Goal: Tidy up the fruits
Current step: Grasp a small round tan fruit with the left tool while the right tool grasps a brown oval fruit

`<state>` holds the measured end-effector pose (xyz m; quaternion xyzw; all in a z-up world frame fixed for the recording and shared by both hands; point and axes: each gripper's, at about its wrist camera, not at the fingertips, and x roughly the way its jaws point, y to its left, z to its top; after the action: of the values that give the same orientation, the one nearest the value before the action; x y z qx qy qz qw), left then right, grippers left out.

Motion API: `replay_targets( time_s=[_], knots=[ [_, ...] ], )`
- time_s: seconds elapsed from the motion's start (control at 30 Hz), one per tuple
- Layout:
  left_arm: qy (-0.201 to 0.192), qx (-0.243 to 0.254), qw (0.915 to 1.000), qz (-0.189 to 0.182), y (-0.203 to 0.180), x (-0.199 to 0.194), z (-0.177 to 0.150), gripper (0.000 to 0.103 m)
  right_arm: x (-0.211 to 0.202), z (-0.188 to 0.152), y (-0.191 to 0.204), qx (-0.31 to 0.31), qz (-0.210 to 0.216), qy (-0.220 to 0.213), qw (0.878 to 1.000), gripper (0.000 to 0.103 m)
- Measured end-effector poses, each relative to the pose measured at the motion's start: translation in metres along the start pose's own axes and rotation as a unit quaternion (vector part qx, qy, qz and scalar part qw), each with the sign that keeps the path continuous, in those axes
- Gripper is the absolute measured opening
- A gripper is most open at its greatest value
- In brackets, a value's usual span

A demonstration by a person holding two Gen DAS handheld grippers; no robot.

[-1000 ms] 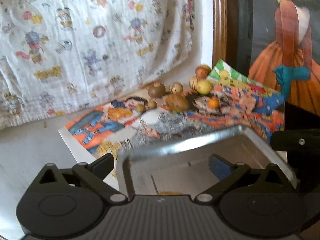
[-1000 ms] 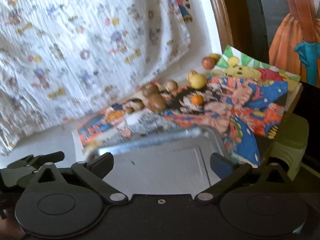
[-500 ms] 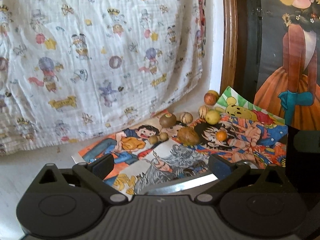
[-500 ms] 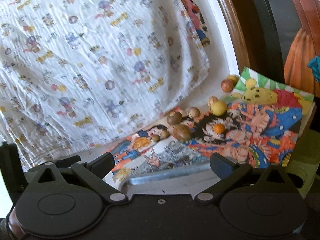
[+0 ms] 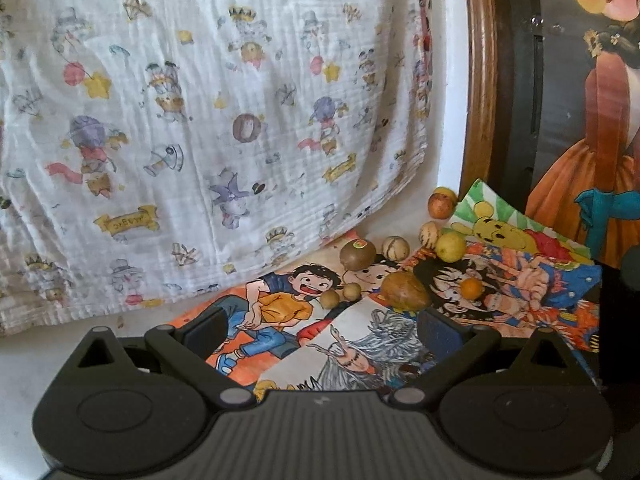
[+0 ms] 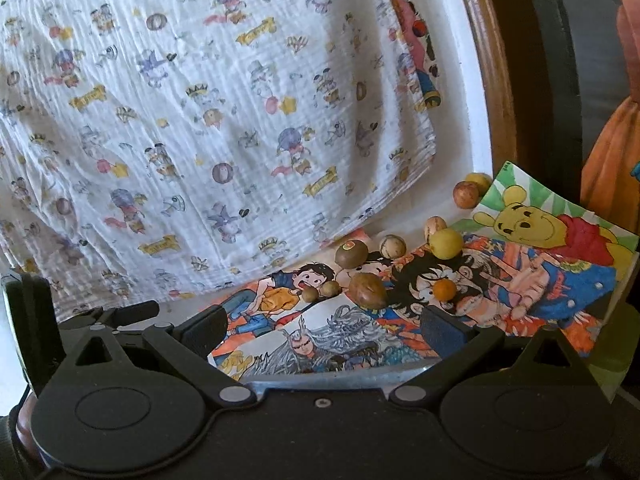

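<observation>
Several fruits lie on cartoon posters ahead of both grippers. Among them are a brown kiwi with a sticker, a large brown fruit, a yellow lemon, a small orange and a reddish fruit by the wall. My left gripper stands open and empty, short of the fruits. My right gripper is also open and empty, above the rim of a metal tray.
A white cartoon-print cloth hangs behind the posters. A wooden frame and a painted picture stand at the right. The left gripper's body and a hand show at the left of the right wrist view.
Both grippers have risen and tilted up; the metal tray has dropped out of the left view and nearly out of the right view. The fruits have not moved.
</observation>
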<state>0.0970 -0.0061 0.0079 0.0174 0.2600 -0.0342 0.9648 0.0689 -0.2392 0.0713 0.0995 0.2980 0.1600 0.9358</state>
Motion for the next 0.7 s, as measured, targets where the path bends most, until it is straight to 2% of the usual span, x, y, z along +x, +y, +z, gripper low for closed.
replay_targets(
  time_s=[0.43, 0.7],
  knots=[
    [0.039, 0.002, 0.9992, 0.008, 0.014, 0.101, 0.011, 0.103, 0.105, 0.029, -0.015, -0.012, 0.005, 0.043, 0.999, 0.102],
    [0.05, 0.024, 0.9984, 0.007, 0.017, 0.164, 0.009, 0.102, 0.166, 0.035, -0.032, -0.013, 0.003, 0.074, 0.997, 0.102]
  ],
)
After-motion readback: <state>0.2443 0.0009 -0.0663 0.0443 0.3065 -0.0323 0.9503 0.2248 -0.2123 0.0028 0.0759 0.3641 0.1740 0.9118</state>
